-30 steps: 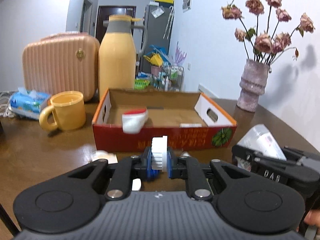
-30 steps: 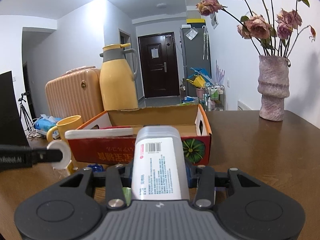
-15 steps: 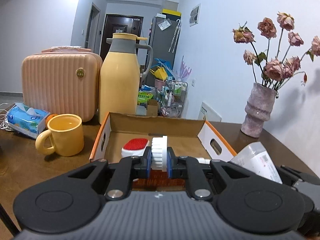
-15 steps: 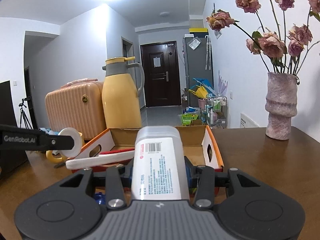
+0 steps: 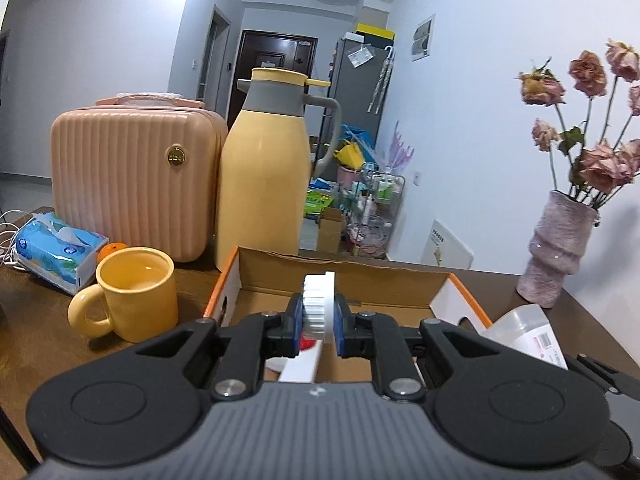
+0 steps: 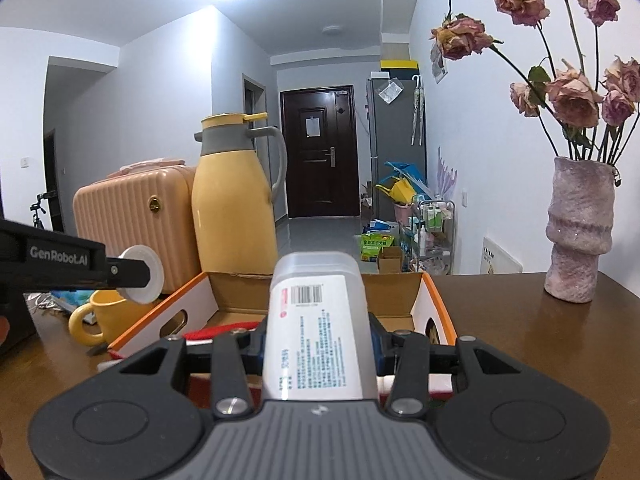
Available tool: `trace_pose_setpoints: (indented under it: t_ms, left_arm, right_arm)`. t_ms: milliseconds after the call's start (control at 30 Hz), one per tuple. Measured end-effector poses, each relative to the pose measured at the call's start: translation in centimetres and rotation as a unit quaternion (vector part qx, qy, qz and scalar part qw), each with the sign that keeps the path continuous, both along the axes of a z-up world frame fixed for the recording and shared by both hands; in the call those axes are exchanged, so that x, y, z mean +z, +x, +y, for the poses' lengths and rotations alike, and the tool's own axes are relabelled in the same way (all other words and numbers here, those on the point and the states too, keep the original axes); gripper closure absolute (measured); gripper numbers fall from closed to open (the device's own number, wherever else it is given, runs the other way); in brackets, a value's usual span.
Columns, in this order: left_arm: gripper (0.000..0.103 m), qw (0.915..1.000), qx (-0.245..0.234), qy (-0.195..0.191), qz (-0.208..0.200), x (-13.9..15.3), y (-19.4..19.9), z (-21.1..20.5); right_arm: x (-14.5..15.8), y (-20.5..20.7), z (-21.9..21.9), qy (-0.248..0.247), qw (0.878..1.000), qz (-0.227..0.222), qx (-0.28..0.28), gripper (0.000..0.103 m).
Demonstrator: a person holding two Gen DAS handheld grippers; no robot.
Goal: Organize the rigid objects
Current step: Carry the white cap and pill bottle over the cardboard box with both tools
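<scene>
Both our grippers have risen toward the cardboard box (image 5: 340, 276) over the last 1 s. Our left gripper (image 5: 318, 322) clamps a white brush (image 5: 318, 304), long axis forward; our right gripper (image 6: 318, 340) pinches a labelled bottle (image 6: 318, 320). The box lies just ahead, below both.

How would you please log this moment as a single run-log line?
left gripper: shut on white brush, over cardboard box | right gripper: shut on plastic bottle, at box front | neither released
</scene>
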State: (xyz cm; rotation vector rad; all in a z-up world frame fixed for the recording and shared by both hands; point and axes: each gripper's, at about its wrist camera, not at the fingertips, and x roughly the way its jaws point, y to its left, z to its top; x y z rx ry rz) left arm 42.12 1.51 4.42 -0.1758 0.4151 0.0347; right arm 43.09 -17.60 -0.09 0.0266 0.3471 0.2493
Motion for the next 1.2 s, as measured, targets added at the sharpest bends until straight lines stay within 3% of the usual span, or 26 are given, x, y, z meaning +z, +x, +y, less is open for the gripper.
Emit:
trace_pose_setpoints:
  t_ms: [600,1200]
  left_arm:
    - [0.088,0.9993,0.017,0.011,0.032,-0.6,6.6,0.9]
    - [0.087,0.9922,-0.005,0.056,0.111,-2.8,10.8,-0.7]
  right_arm:
    - [-0.7,6.4,1.5,-0.009,1.0,0.012,-0.017,0.061]
    - [-2.5,11.1,2.7,-0.034,0.996,0.081,-0.017,0.06]
